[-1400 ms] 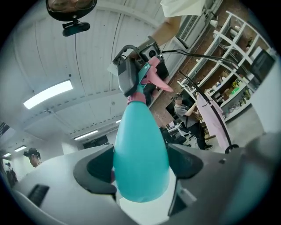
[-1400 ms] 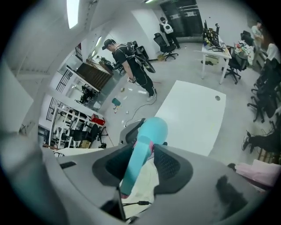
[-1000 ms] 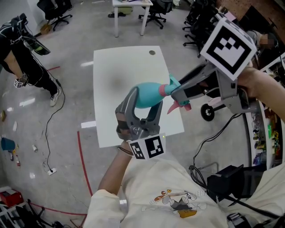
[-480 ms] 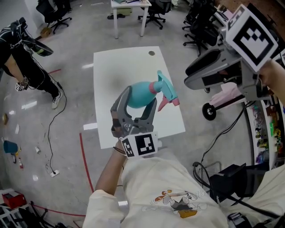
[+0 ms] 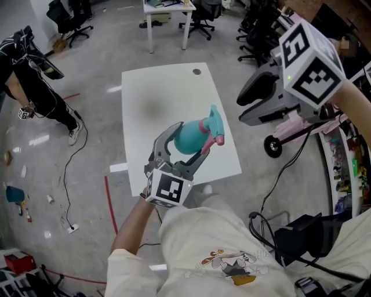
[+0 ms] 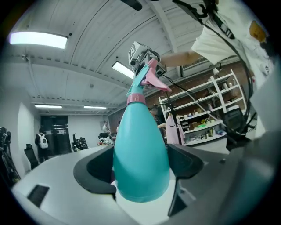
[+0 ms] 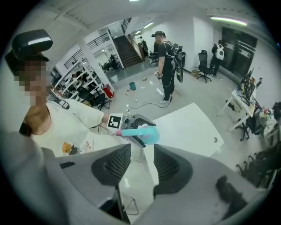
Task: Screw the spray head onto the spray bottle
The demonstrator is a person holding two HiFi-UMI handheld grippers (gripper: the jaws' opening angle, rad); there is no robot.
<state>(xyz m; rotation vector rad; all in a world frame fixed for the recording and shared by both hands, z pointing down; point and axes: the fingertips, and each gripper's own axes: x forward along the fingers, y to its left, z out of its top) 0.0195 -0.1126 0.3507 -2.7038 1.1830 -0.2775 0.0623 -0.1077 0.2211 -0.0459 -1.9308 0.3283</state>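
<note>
A teal spray bottle point(image 5: 186, 138) hangs above the white table point(image 5: 151, 104), with my left gripper point(image 5: 189, 140) shut on its body. The teal and pink spray head point(image 5: 213, 129) sits on the bottle's neck and points right. In the left gripper view the bottle point(image 6: 140, 149) fills the gap between both black pads, and the spray head point(image 6: 147, 77) tops it above a pink collar. My right gripper point(image 5: 246, 107) is up at the right, well apart from the bottle, open and holding nothing. The right gripper view looks down past its spread pads point(image 7: 116, 165) onto the bottle point(image 7: 147, 134).
A person in black point(image 5: 29, 75) stands on the floor at the left. Office chairs point(image 5: 200, 20) and a second white table point(image 5: 168, 6) are at the back. A wheeled cart point(image 5: 278, 142) and cables lie at the right. A small hole point(image 5: 197, 72) marks the table's far corner.
My right gripper came off the spray head, drew away to the upper right and rolled. My left gripper rolled and sank a little with the bottle.
</note>
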